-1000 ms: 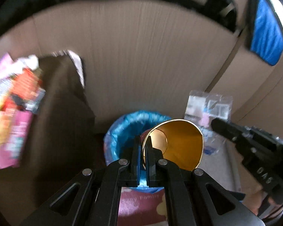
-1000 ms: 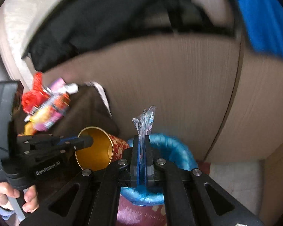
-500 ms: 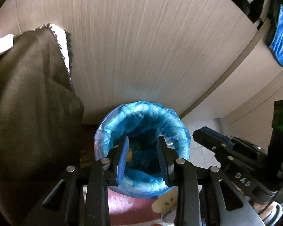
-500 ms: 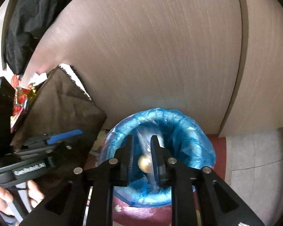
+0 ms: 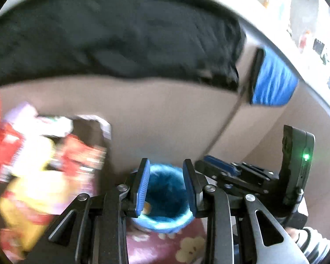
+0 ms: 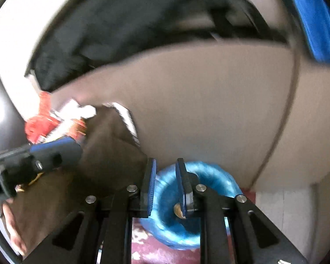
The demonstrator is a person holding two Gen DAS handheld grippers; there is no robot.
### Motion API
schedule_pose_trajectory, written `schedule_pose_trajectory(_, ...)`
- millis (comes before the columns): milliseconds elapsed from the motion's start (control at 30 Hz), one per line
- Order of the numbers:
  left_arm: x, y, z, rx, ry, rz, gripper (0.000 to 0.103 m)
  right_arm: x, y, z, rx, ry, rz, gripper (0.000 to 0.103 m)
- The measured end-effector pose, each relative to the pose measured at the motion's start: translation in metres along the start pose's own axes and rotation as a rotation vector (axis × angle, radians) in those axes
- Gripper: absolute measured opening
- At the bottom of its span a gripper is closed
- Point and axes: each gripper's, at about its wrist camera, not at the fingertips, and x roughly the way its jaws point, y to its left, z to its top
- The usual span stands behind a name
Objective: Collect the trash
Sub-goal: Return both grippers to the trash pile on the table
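A bin with a blue liner (image 5: 160, 224) stands on the floor, below and ahead of both grippers. My left gripper (image 5: 166, 161) hangs above it, open, with nothing between its blue pads. A bit of gold cup (image 5: 146, 208) shows inside the bin. In the right wrist view my right gripper (image 6: 165, 161) is over the bin's (image 6: 211, 172) left rim. Its jaws are opening and hold nothing. The gold cup (image 6: 177, 209) shows beside its right finger. A blurred pile of snack wrappers (image 5: 33, 165) lies to the left.
A beige cabinet front (image 5: 165, 121) rises close behind the bin, with a black garment (image 5: 121, 33) and a blue cloth (image 5: 272, 83) above it. A dark brown cloth (image 6: 103, 154) drapes at the left. A red flowered mat (image 5: 165, 246) lies under the bin.
The left gripper let go of the gold cup and the right let go of a clear plastic wrapper, both into the bin. Both grippers then pulled up and back, the left farther.
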Motion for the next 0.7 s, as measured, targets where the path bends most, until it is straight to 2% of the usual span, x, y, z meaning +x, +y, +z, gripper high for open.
schedule_pose_trajectory(100,-0.041,0.038,0.003,-0.002,-0.048,0.093,0.033,-0.008,0.036,0.015,-0.021,-0.023,0.085,0.028)
schedule_pose_trajectory(167,-0.066,0.070,-0.001,-0.006,-0.066,0.184,0.033,-0.003,0.061,0.022,-0.027,-0.017,0.151,0.028)
schedule_pose_trajectory(300,-0.094,0.122,-0.024,-0.050,-0.063,0.295,0.033,0.023,0.099,0.026,-0.038,0.019,0.215,0.028)
schedule_pose_trajectory(367,-0.098,0.149,-0.043,-0.090,-0.046,0.311,0.033,0.038,0.113,0.029,-0.048,0.036,0.222,0.028)
schedule_pose_trajectory(533,-0.095,0.182,-0.076,-0.144,0.002,0.308,0.036,0.075,0.134,0.047,-0.113,0.078,0.251,0.029)
schedule_pose_trajectory(600,-0.094,0.190,-0.084,-0.165,0.013,0.289,0.036,0.094,0.136,0.055,-0.142,0.130,0.280,0.035)
schedule_pose_trajectory(700,-0.090,0.194,-0.090,-0.189,0.023,0.266,0.037,0.128,0.135,0.056,-0.145,0.241,0.289,0.035)
